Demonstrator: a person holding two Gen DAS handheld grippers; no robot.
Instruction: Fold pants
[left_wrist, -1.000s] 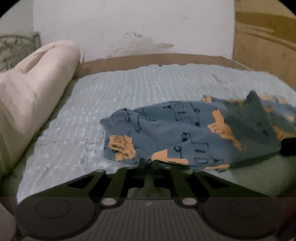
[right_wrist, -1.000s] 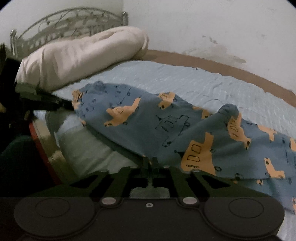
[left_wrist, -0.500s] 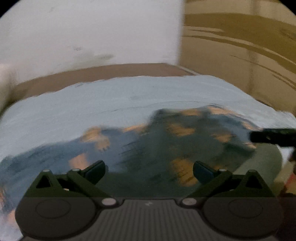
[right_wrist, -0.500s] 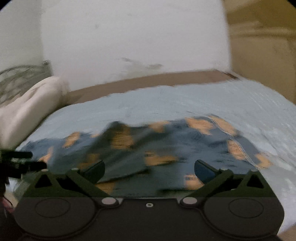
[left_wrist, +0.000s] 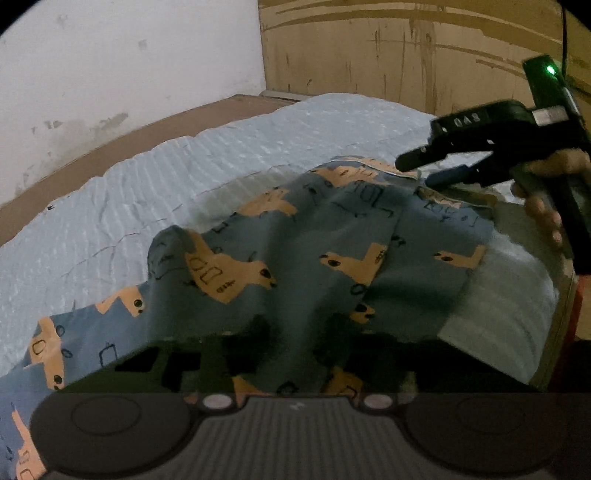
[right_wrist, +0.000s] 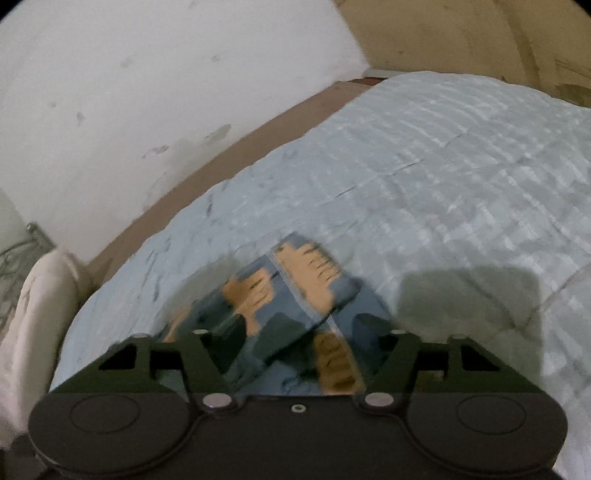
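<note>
Blue pants (left_wrist: 295, 236) with orange vehicle prints lie crumpled along the near edge of the bed. In the left wrist view the cloth is heaped over my left gripper (left_wrist: 295, 350). Its fingers are mostly hidden under a fold, and the jaws are closing and nearly together on the fabric. My right gripper (left_wrist: 421, 171) sits at the far right end of the pants, held by a hand (left_wrist: 546, 218). In its own view the right gripper (right_wrist: 306, 328) straddles a seamed end of the pants (right_wrist: 295, 273). Its jaws are closing but still apart, with cloth between them.
A pale blue quilted cover (left_wrist: 184, 177) spreads over the bed beyond the pants. A brown bed edge (left_wrist: 129, 136) meets a white wall (left_wrist: 110, 55). A wooden panel (left_wrist: 406, 48) stands at the right end. A rolled cream blanket (right_wrist: 33, 314) lies at the left end.
Both grippers let go of the near edge, opened wide and swung rightward along the bed. They now sit over the pants' other end with jaws narrower than half a second ago.
</note>
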